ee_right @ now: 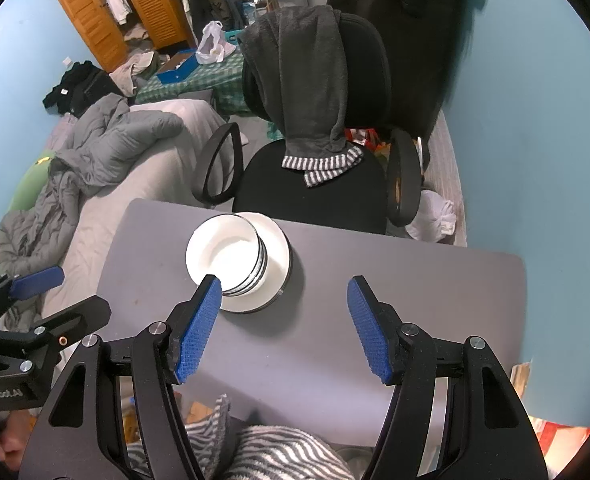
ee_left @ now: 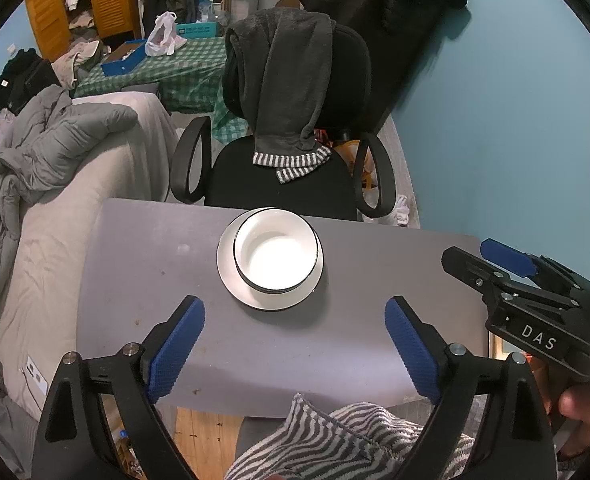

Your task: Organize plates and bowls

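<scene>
Both grippers [ee_left: 295, 344] [ee_right: 285, 330] agape, empty, above table [ee_left: 355, 344].

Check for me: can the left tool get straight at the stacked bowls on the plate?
Probably yes. The left tool is open and empty, the bowls sit on the plate just ahead of it, and only bare table lies between. The right tool stays off to the side.

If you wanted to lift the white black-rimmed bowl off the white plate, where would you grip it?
Probably the white black-rimmed bowl at its near rim, from above, one finger inside and one outside: the wall stands upright, and the white plate beneath blocks any low approach.
</scene>
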